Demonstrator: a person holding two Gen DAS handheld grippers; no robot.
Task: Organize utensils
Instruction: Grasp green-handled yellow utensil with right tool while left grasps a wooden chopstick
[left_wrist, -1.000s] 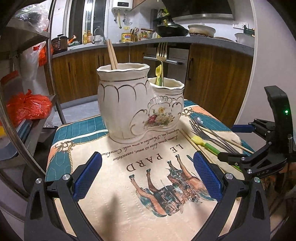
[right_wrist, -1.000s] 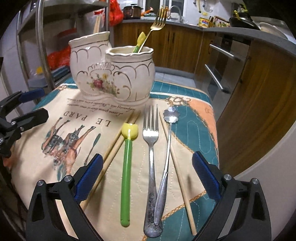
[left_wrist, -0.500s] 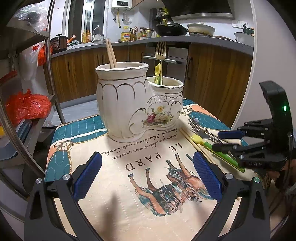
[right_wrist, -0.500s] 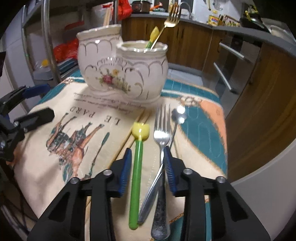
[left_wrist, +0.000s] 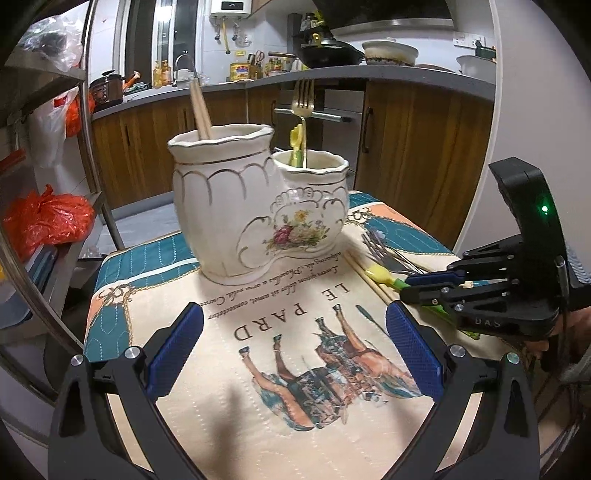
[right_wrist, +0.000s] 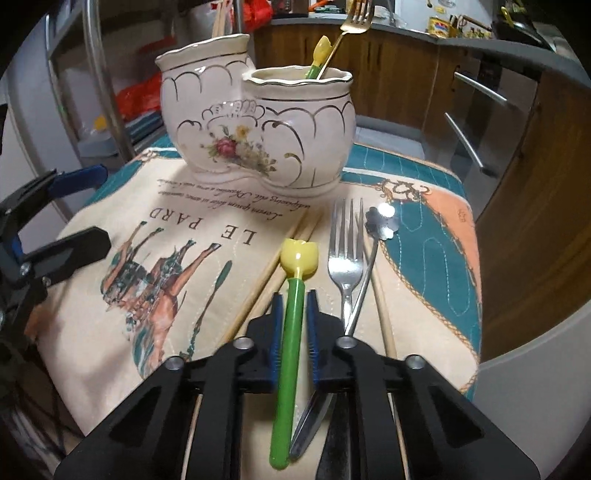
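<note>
My right gripper (right_wrist: 293, 306) has just been closing and its blue pads now pinch the green-handled utensil (right_wrist: 290, 332), which lies on the printed cloth (right_wrist: 184, 288) in front of the ceramic holder (right_wrist: 255, 129). Beside it, also in front of the holder, lie a steel fork (right_wrist: 345, 251), a flower-tipped spoon (right_wrist: 380, 225) and wooden chopsticks (right_wrist: 275, 262). My left gripper (left_wrist: 293, 354) hangs wide open over the cloth in front of the holder, gripping nothing.
</note>
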